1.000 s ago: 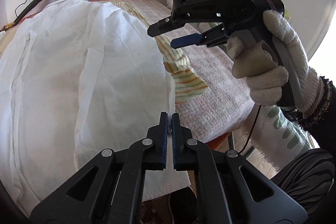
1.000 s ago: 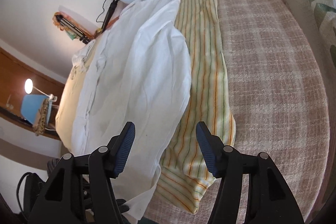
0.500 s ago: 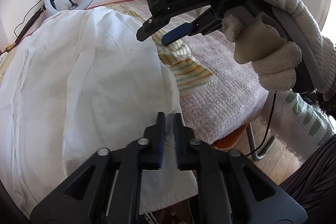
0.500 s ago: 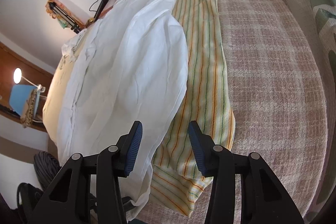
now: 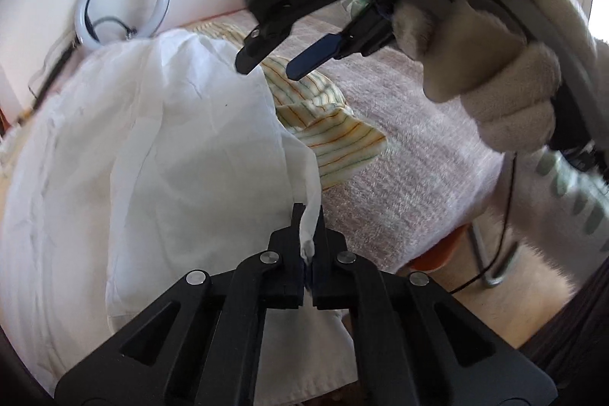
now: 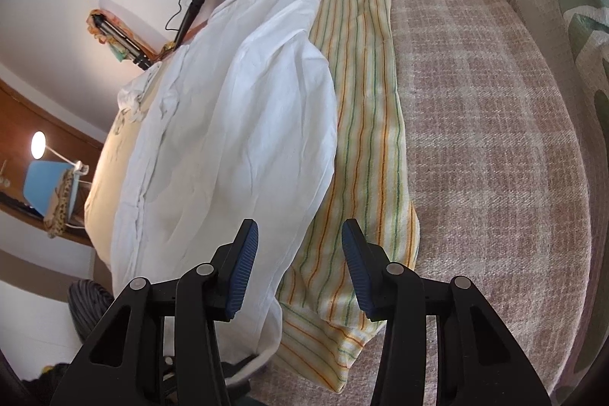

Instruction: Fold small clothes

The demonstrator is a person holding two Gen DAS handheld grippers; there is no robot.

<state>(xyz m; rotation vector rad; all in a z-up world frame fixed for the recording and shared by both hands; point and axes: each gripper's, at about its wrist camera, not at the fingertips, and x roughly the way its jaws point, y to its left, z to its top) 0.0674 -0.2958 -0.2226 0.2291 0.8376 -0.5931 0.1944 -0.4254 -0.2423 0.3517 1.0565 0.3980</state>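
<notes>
White shirt (image 5: 160,147) lies spread over the left half of the left-wrist frame, on a bed with a checked blanket (image 6: 495,139); a striped cloth (image 6: 365,124) sits under its right edge and pokes out toward lower centre in the right-wrist frame.

Left claw (image 5: 309,234), bottom centre, is clamped together on a thin twisted corner of the shirt's hem; cloth rises between the pads in a narrow strip.

Right claw (image 6: 300,265) hangs above the shirt's edge, jaws apart, nothing between them. A gloved hand (image 5: 502,71) carries it, upper right.

Handling, as judged: light, limp, thin cotton. It will sag and drag rather than hold shape, and may pull the striped cloth along. The pinch looks small, possibly a single layer; blur makes that uncertain. Best second hold: the same hem, further along the edge.
</notes>
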